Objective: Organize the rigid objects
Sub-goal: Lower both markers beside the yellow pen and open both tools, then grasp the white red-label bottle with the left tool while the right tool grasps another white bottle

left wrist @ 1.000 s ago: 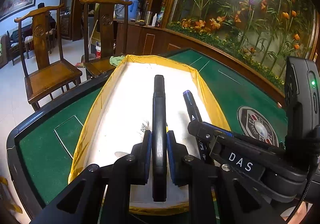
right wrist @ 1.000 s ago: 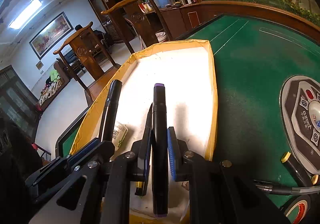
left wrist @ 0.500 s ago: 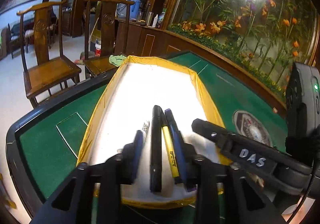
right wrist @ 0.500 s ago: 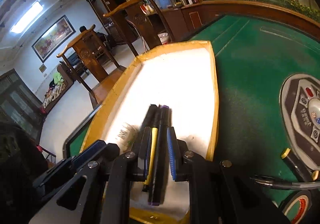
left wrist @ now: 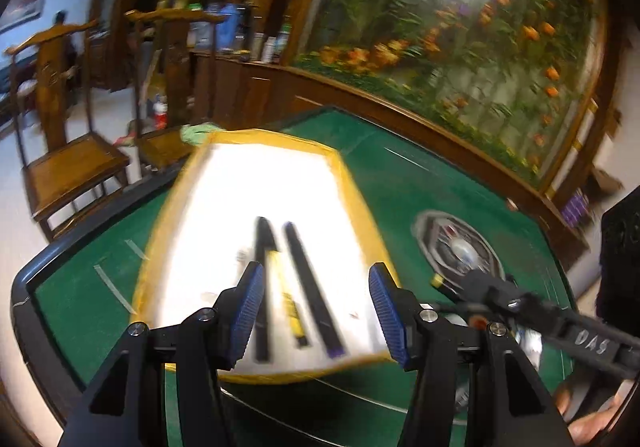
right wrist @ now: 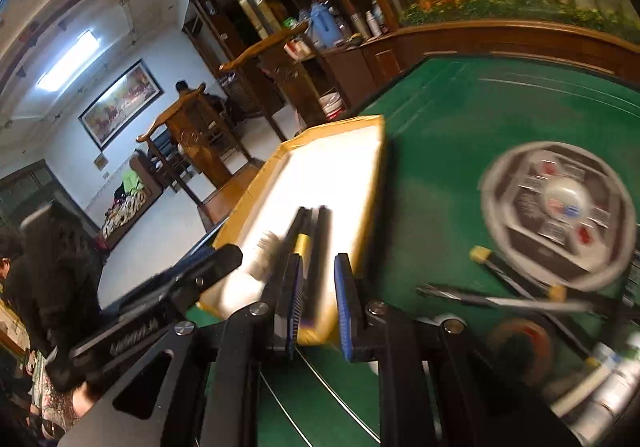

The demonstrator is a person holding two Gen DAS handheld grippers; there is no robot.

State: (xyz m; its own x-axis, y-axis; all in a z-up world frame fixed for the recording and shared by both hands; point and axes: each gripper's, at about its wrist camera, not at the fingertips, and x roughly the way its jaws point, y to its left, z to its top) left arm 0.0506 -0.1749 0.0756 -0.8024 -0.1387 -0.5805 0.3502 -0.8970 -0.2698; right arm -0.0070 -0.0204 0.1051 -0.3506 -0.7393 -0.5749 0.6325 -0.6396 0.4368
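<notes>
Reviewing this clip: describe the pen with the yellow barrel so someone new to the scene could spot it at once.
Find the green table, then the yellow-rimmed white tray lying on it. Three pens lie side by side near the tray's close end; the yellow-barrelled pen is the middle one. Its neighbours, the black marker and the purple-ended marker, are dark and longer.

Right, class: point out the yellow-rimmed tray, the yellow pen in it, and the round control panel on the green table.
yellow-rimmed tray (left wrist: pixel 352 183): left wrist view, right rim.
yellow pen (left wrist: pixel 289 303): left wrist view, mid-barrel.
round control panel (right wrist: pixel 560 207): right wrist view, centre dome.
</notes>
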